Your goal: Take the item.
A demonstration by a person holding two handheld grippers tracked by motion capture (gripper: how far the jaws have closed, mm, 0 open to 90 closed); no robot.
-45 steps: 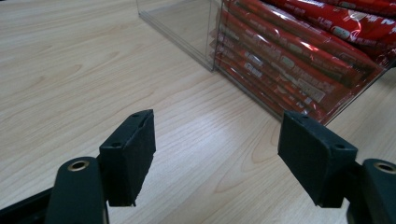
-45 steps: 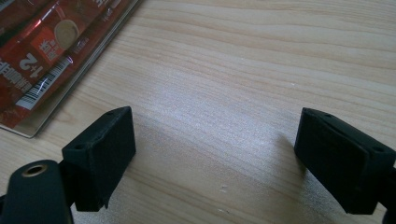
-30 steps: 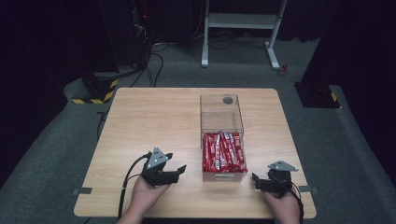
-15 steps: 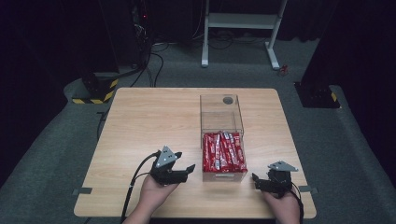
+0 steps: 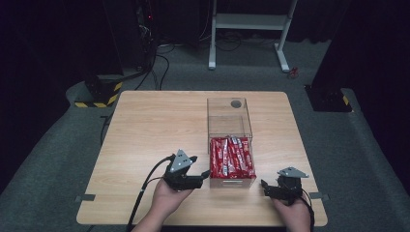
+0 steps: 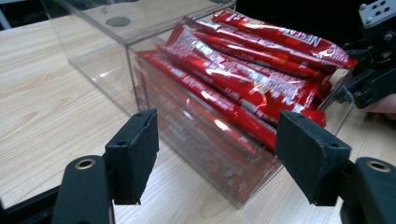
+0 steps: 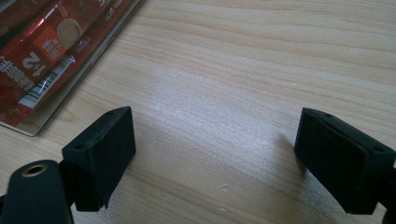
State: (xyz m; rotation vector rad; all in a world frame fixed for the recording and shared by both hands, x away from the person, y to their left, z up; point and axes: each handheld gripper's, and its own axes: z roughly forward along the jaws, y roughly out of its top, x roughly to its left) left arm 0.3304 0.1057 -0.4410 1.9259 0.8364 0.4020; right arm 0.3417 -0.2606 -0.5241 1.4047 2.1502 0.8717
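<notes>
Two grippers, left gripper (image 5: 200,175) and right gripper (image 5: 266,187), both released; pale wood table (image 5: 154,130), grey carpet (image 5: 43,164), dark room.

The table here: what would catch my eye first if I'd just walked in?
The bright red packets, heaped in the near half of a clear plastic box at the middle of the wooden table. Next, two hand-held tools at the near edge: the left gripper open beside the box, the right gripper open over bare wood.

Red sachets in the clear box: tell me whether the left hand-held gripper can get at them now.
Probably yes. The left hand-held gripper stands open beside the clear box, whose near section has no lid over the red sachets; it must come in over the wall.
</notes>
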